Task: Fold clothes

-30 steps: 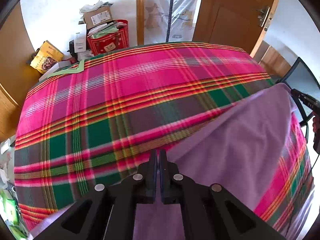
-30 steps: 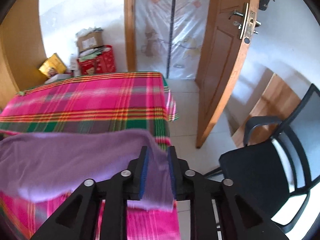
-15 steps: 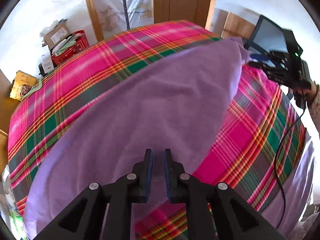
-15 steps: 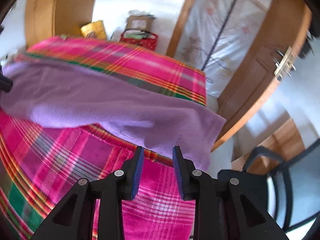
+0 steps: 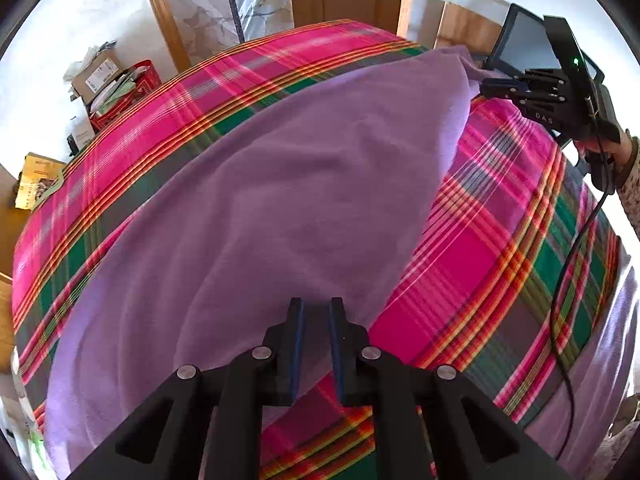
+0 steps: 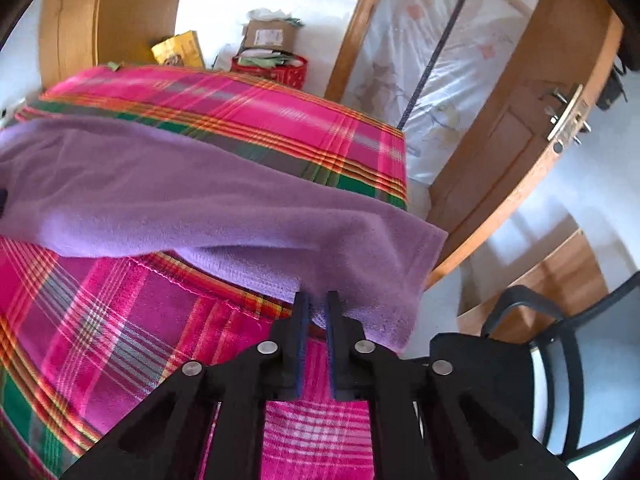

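While purple cloth [image 5: 304,184] spread | left tool [image 5: 316,312] eased apart | right tool [image 6: 317,304] clamped its hem.

FREE: far half of plaid-covered surface [image 5: 224,92] lay bare | BLOCKED: black chair [image 6: 560,360] stood beside its right edge; open wooden door [image 6: 520,128] beyond; boxes [image 5: 100,76] at far-left floor

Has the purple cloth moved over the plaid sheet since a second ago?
Yes. The purple cloth now lies spread across the plaid sheet, its far edge nearer the doorway side; earlier it covered only the near corner.
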Available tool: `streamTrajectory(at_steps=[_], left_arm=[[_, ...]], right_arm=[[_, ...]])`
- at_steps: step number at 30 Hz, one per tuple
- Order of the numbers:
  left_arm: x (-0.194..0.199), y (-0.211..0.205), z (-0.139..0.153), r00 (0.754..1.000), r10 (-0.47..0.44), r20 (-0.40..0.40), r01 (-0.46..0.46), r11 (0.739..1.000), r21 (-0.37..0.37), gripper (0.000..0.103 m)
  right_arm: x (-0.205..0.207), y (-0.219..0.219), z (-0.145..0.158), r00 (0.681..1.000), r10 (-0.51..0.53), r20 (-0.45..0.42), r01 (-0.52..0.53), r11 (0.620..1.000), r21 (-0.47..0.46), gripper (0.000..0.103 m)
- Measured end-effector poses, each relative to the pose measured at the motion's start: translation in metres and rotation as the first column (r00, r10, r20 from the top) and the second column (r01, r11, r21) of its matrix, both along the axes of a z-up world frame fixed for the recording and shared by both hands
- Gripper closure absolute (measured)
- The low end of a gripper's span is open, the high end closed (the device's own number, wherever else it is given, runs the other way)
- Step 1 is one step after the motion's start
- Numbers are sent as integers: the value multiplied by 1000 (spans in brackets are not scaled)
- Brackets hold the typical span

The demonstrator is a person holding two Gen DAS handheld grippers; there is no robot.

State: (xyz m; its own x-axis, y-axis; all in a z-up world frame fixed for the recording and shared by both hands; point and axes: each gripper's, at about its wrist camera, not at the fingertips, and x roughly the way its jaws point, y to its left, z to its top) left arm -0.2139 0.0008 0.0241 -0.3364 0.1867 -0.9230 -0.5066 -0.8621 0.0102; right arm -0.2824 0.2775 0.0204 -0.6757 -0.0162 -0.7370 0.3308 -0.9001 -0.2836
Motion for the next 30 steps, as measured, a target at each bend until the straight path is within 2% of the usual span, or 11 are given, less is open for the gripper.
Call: streamTrajectory(at_steps=[6,9,12,16,21,25,30], left_arm=[[-3,-1,7,999,-1,46,-3,996,87,91],[-1,0,5,995,-29,91,19,994,111,91],[3,2,4,994,-55,96,47,995,88,91],[4,-12,14,994,-43,97,32,993,117,91],[3,-59,37,995,66,80,-78,984,162,91],[10,-99,50,984,160,78,-171,970,174,91],[22,-136,53,961,262,88,-274,944,182,91]], right_arm=[[16,17,29,994,-49,-96,48,999,-15,97],[16,18,32,996,-43,-84,42,999,-13,97],[13,14,18,998,-42,-38,43,999,32,97],[7,9,4,998,-56,-9,57,995,78,97],[-3,6,-4,996,-86,0,86,990,109,97],[-5,4,-5,993,-117,-1,117,986,122,97],[5,0,9,989,-150,-8,150,987,61,93]])
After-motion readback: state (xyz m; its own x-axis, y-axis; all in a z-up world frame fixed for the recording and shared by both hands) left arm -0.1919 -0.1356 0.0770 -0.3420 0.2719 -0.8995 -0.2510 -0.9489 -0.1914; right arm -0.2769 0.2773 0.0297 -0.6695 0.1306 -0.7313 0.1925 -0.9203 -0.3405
